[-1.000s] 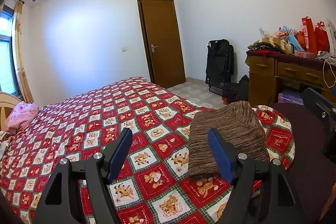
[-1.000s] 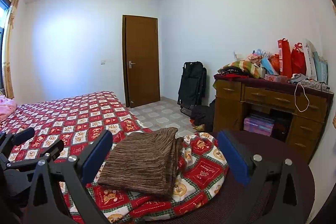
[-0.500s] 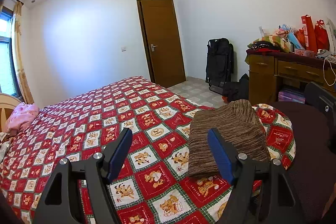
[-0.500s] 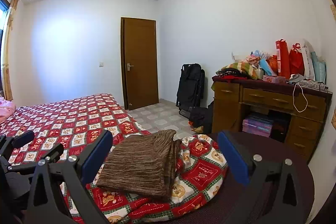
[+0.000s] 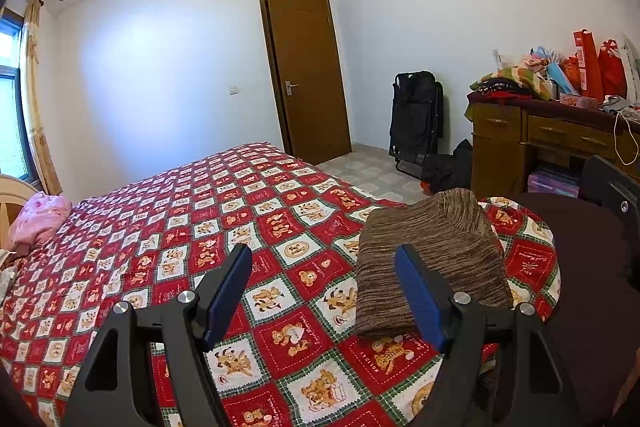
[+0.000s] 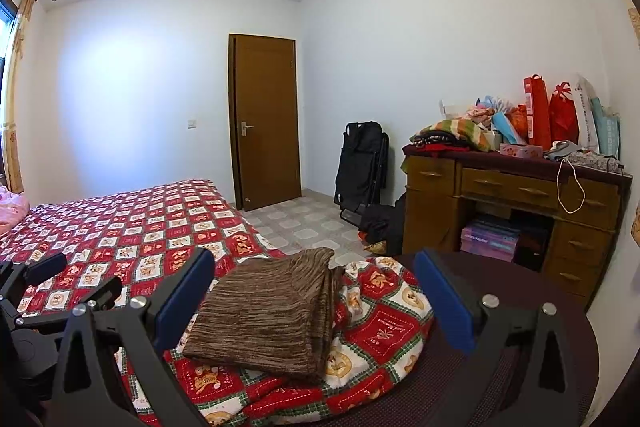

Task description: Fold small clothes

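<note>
A folded brown striped garment lies flat on the near right corner of the bed, on the red bear-patterned quilt. It also shows in the right wrist view. My left gripper is open and empty, held above the quilt just left of the garment. My right gripper is open and empty, held back from the garment and above it. The left gripper also shows at the left edge of the right wrist view.
A pink bundle lies at the head of the bed. A wooden desk piled with bags and clothes stands at the right wall. A black folded chair and a closed door stand beyond. A dark cloth lies near right.
Both grippers have tilted up slightly, so the room sits a little lower in both views. The garment has not moved and both grippers stay open.
</note>
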`<action>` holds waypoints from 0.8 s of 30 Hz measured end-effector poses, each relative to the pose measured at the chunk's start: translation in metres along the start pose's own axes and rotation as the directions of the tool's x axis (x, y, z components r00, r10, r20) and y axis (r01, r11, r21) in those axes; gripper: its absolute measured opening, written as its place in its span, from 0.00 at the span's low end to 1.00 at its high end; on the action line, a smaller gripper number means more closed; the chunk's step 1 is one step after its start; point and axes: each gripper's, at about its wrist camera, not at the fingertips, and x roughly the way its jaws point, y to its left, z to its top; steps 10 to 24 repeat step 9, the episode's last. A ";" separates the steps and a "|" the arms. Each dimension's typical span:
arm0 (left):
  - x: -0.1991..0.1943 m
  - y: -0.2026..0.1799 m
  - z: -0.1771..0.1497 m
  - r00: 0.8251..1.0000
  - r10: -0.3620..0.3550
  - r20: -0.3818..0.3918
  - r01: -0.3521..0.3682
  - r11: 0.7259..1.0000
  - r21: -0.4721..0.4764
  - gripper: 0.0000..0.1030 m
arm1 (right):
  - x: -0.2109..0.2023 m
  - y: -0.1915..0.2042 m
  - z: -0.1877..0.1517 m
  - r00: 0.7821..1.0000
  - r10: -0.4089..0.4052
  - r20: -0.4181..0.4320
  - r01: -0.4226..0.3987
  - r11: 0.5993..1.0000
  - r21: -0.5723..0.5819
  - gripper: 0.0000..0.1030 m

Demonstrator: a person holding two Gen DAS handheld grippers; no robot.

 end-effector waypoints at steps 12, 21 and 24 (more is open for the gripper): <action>0.004 0.001 -0.001 1.000 -0.009 -0.009 0.009 1.000 -0.008 0.73 | -0.004 0.000 0.000 1.000 -0.006 -0.016 0.006 1.000 0.002 0.99; 0.004 0.001 -0.001 1.000 -0.009 -0.009 0.009 1.000 -0.008 0.73 | -0.004 0.000 0.000 1.000 -0.006 -0.016 0.006 1.000 0.002 0.99; 0.004 0.001 -0.001 1.000 -0.009 -0.009 0.009 1.000 -0.008 0.73 | -0.004 0.000 0.000 1.000 -0.006 -0.016 0.006 1.000 0.002 0.99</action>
